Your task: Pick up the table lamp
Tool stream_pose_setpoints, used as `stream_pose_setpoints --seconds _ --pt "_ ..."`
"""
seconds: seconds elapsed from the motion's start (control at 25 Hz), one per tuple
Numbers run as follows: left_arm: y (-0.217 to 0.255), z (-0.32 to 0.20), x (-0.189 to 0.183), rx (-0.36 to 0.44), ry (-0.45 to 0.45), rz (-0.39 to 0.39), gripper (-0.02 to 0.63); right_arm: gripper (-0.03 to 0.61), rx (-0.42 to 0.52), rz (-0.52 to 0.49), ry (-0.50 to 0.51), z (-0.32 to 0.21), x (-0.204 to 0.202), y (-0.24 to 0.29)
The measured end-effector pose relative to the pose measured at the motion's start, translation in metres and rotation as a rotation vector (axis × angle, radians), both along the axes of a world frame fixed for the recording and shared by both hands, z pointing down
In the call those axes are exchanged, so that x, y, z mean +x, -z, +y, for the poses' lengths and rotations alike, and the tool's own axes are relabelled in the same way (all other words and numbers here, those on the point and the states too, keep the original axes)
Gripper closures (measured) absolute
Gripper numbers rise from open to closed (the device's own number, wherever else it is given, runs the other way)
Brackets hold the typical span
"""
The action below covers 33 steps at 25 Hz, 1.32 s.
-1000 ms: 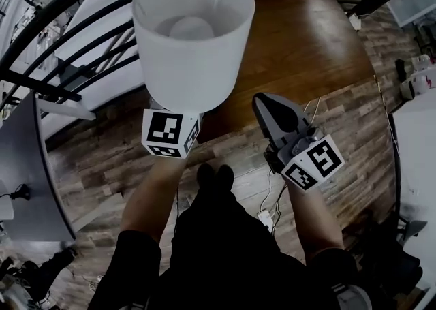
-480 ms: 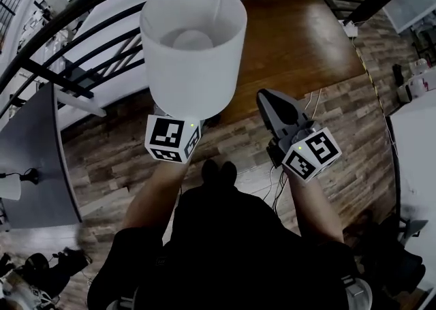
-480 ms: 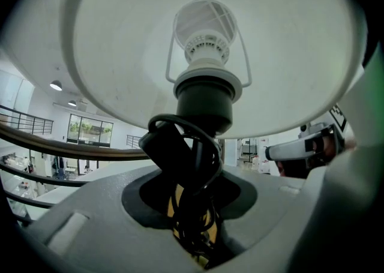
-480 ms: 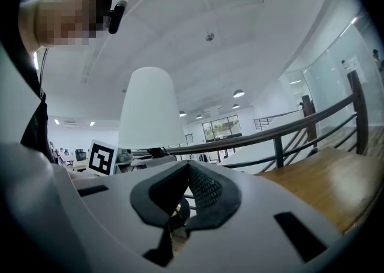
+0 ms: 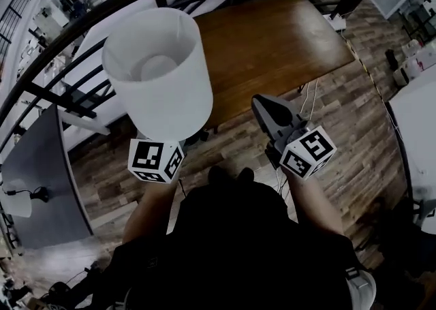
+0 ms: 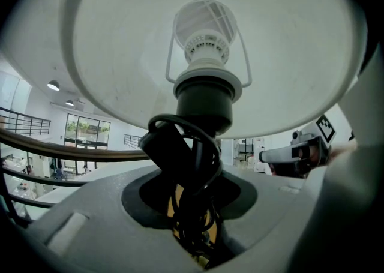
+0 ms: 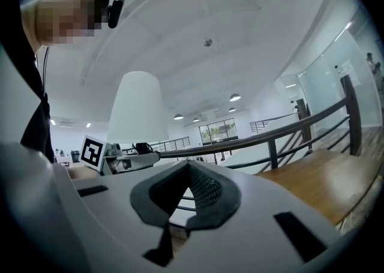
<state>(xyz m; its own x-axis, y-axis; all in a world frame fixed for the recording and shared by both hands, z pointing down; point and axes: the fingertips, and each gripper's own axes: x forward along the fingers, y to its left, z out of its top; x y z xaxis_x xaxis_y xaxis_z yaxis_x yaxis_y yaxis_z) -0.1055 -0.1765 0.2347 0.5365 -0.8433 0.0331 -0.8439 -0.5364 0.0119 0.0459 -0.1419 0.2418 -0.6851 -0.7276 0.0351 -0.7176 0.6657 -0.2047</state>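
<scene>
The table lamp's white drum shade (image 5: 160, 73) fills the head view's upper left, held off the floor. In the left gripper view I look up into the shade (image 6: 288, 44) at the bulb (image 6: 204, 23) and dark socket (image 6: 204, 101). My left gripper (image 6: 191, 203) is shut on the lamp's dark stem, where a black cord (image 6: 183, 146) is looped; its marker cube (image 5: 155, 160) shows below the shade. My right gripper (image 5: 267, 105) is level to the lamp's right, apart from it, jaws together with nothing in them. From the right gripper view (image 7: 189, 173) the shade (image 7: 137, 110) stands at left.
A brown wooden tabletop (image 5: 272, 43) lies beyond the grippers, with a black railing (image 5: 82, 63) curving behind it. A grey table (image 5: 41, 172) is at the left, a white surface (image 5: 422, 118) at the right. Cables (image 5: 308, 97) trail on the plank floor.
The lamp and left gripper have shifted left in the head view and the right gripper has moved along beside them. The view has swung, showing more of the wooden tabletop.
</scene>
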Motion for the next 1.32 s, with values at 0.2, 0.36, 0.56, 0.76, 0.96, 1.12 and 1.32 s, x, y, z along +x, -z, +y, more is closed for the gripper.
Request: stream_pose_setpoints --seconds 0.2,0.36,0.56,0.76,0.96,1.12,1.32 --pt "0.002 0.003 0.002 0.005 0.032 0.002 0.463 0.566 0.027 0.030 -0.011 0.002 0.020 0.006" --pt "0.003 0.002 0.007 0.001 0.047 0.007 0.463 0.566 0.039 0.046 -0.038 0.003 0.044 0.009" --pt "0.007 -0.001 0.015 0.016 0.055 -0.009 0.463 0.566 0.052 0.049 -0.043 0.001 0.060 0.012" --pt "0.011 0.001 0.015 0.022 0.053 -0.007 0.463 0.566 0.058 0.051 -0.049 0.001 0.064 0.013" --pt "0.012 0.004 0.016 0.024 0.056 -0.007 0.463 0.566 0.060 0.051 -0.048 0.002 0.065 0.013" --pt "0.014 0.005 0.018 0.028 0.057 -0.012 0.463 0.566 0.065 0.052 -0.052 0.004 0.069 0.015" --pt "0.015 0.007 0.021 0.022 0.049 -0.013 0.463 0.566 0.060 0.053 -0.059 0.005 0.072 0.014"
